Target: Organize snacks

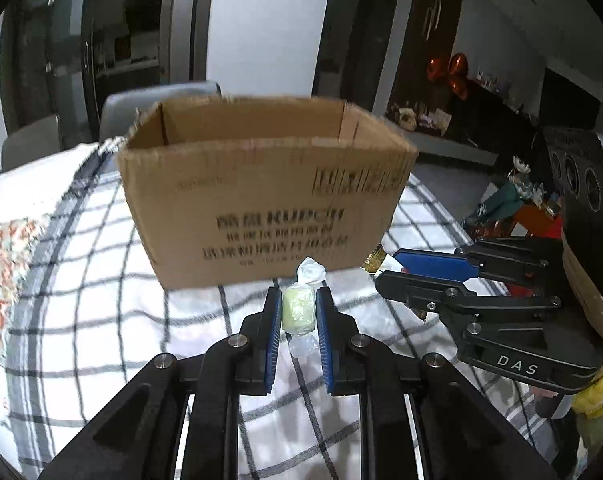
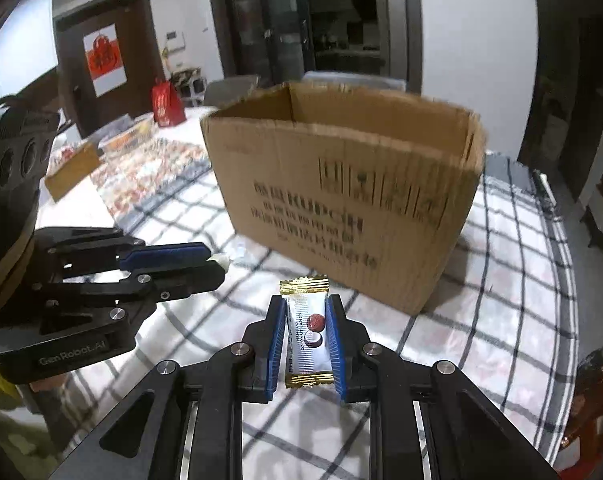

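Both grippers hang above the checked tablecloth (image 1: 101,320), near side of the open brown cardboard box (image 1: 261,200). The left gripper (image 1: 298,312) is clamped on a pale green sweet in a clear twisted wrapper (image 1: 298,309). The right gripper (image 2: 307,332) squeezes a white, gold-edged snack packet (image 2: 306,332), just right of it.

The setting was a private home, evidently a dining area. A table covered with a checked cloth (image 2: 501,280) stood centrally. Beyond the table, grey chairs (image 1: 157,104) were drawn up. Farther behind it stood a brown door with a red paper decoration (image 2: 103,56), a red gift bag (image 2: 167,104) and dark glass-fronted cabinets (image 1: 125,40).
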